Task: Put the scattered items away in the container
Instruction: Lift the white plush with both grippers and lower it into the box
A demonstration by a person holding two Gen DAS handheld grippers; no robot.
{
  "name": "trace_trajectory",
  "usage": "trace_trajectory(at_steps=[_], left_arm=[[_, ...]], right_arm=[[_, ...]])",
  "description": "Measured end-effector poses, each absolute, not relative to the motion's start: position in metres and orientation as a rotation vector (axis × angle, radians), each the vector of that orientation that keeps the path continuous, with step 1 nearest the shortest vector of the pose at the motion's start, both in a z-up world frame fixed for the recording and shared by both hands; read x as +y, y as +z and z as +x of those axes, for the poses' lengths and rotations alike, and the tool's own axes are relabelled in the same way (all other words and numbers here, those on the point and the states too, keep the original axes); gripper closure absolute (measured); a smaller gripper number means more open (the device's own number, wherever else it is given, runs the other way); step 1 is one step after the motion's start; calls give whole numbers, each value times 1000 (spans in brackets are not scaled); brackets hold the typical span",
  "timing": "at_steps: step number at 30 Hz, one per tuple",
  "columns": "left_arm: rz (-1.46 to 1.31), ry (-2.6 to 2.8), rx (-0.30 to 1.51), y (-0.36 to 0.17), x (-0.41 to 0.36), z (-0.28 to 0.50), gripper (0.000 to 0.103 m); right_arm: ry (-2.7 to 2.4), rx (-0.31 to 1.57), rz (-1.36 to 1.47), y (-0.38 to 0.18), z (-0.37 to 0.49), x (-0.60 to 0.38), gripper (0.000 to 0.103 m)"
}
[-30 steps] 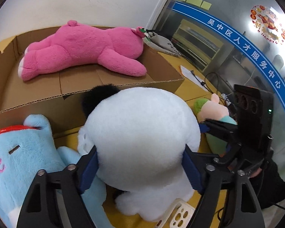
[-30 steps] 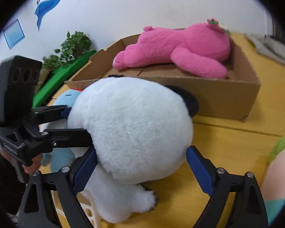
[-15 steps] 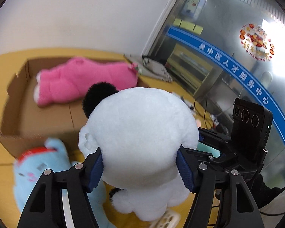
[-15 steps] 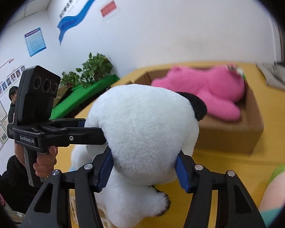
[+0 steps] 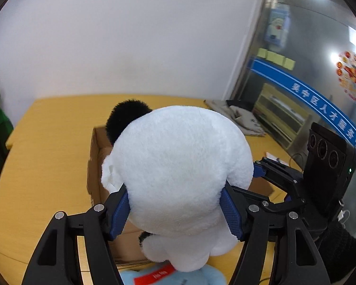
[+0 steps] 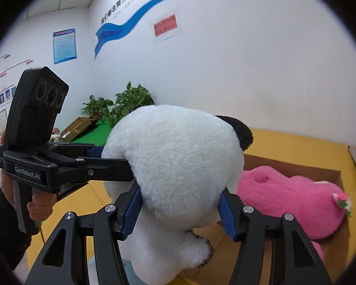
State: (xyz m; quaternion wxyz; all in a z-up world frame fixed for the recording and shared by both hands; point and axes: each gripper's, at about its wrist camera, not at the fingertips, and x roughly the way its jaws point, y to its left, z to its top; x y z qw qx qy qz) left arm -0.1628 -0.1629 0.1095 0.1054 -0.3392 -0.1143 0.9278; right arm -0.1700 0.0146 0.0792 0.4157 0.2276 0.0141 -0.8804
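The left hand-held gripper [image 5: 175, 210] points down at a slant, its blue pads [image 5: 120, 210] pressed into the sides of the white plush panda [image 5: 178, 166]. The right hand-held gripper [image 6: 180, 211] clamps the same toy from the other side — pads sunk into the fur. A bare hand [image 6: 39, 205] with a dark sleeve grips the left handle.

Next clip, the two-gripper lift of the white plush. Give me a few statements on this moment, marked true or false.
1. Both grippers clamp the white plush panda with black ears. True: left gripper and right gripper press in from both sides.
2. The brown cardboard box holds nothing. False: a pink plush bear lies inside.
3. The panda rests on the yellow table. False: it hangs above it.
4. A light blue plush toy with a red label lies below the panda. True.
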Motion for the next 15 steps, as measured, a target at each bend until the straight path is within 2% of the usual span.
trace_trajectory(at_steps=[6,15], left_arm=[[-1154,2668,-492,49,-193,-207,31],[-1146,2674,-452,46,-201,-225,30]], right_arm=[[-2224,-74,804,19,-214,-14,46],[-2249,-196,915,8,-237,-27,46]])
